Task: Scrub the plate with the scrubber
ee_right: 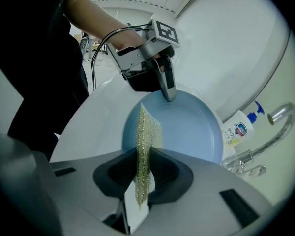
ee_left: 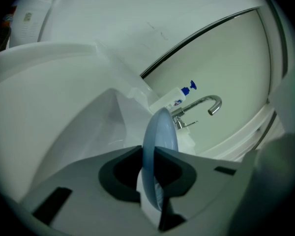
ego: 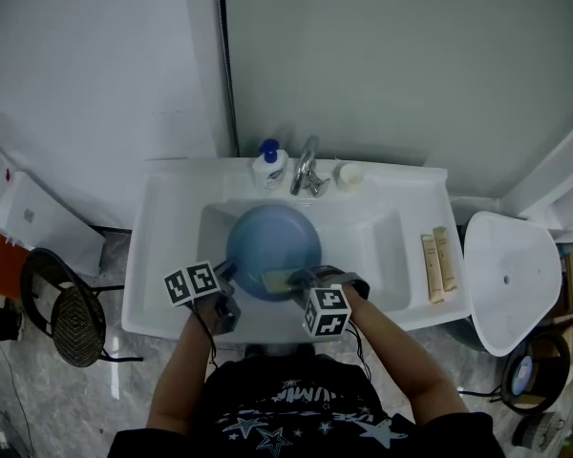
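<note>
A round blue plate [ego: 273,244] stands tilted in the white sink's basin [ego: 382,246]. My left gripper [ego: 231,277] is shut on the plate's near-left rim; in the left gripper view the plate [ee_left: 160,132] runs edge-on between that gripper's [ee_left: 148,154] jaws. My right gripper [ego: 293,281] is shut on a flat yellow-green scrubber [ego: 275,281], which lies against the plate's near edge. In the right gripper view the scrubber [ee_right: 147,141] stands upright between the gripper's [ee_right: 146,154] jaws, over the plate [ee_right: 187,129], with the left gripper [ee_right: 168,95] pinching the far rim.
Behind the basin stand a soap bottle [ego: 269,168], a chrome faucet [ego: 307,166] and a small white cup [ego: 350,174]. Two tan tubes [ego: 437,263] lie on the sink's right ledge. A white toilet [ego: 511,275] is at the right, a black round stool [ego: 67,315] at the left.
</note>
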Demonstrator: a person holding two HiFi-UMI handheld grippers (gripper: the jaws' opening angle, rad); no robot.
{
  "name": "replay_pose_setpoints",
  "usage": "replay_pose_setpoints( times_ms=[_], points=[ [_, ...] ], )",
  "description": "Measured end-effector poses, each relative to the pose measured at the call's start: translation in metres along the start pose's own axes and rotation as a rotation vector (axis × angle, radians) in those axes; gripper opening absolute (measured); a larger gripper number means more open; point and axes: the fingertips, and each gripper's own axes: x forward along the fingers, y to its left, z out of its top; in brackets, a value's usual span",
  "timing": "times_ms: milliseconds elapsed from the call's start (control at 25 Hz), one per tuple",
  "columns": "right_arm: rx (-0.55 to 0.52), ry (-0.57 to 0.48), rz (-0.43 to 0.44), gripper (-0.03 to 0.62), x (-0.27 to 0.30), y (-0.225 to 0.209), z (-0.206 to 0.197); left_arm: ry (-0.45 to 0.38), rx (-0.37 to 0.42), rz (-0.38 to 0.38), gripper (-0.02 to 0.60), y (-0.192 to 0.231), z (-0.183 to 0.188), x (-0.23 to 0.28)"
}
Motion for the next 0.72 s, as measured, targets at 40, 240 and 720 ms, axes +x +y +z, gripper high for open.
replay_pose_setpoints(
  times_ms=[40, 240, 720],
  points=[
    [-0.002, -0.002, 0.005, 0.074, 0.000, 0.002, 0.000, -0.002, 0.000, 0.000, 0.046, 0.000, 0.001, 0.000],
    [-0.030, -0.011, 0.036, 0.074, -0.003, 0.011, 0.003, -0.013, -0.002, 0.000, 0.047, -0.001, 0.005, -0.002],
    [-0.028, -0.045, 0.014, 0.074, -0.017, 0.003, 0.008, 0.007, 0.017, -0.013, 0.051, -0.003, -0.001, -0.001]
  ],
)
